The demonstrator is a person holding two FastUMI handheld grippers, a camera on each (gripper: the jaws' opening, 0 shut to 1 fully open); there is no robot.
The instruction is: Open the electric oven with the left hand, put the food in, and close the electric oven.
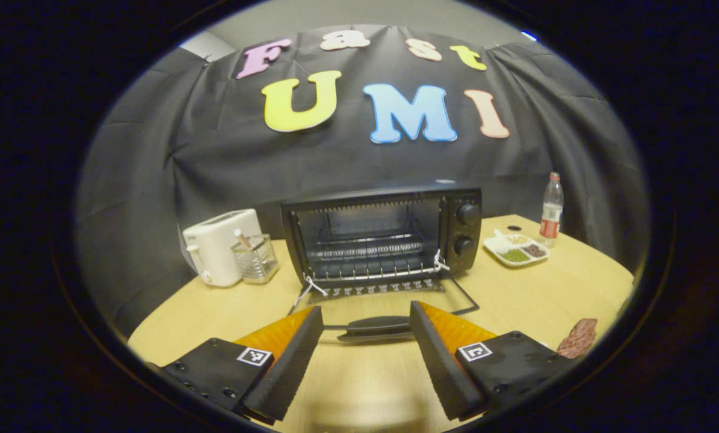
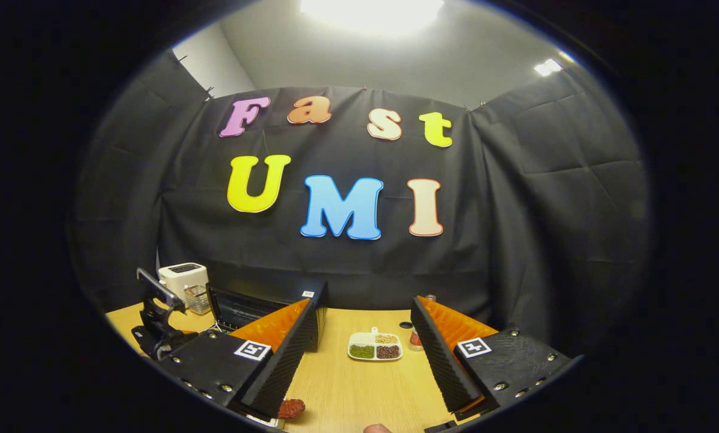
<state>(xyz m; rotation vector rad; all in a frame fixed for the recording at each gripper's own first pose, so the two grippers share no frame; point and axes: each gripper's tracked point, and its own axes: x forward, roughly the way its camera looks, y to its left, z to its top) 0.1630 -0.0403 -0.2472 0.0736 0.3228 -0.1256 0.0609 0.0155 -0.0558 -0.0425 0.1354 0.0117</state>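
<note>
The black electric oven stands in the middle of the wooden table with its door folded down flat, so the wire rack inside shows. My left gripper is open just in front of the door. The door handle lies across the gap between its fingers, and neither finger presses on it. A reddish-brown piece of food lies on the table to the right. My right gripper hangs open and empty above the table, with the food low beside its left finger. In the right gripper view the oven is far left.
A white toaster and a small clear holder stand left of the oven. A divided dish of grains and a bottle sit to its right. The dish lies ahead of the right gripper. The left gripper shows far left.
</note>
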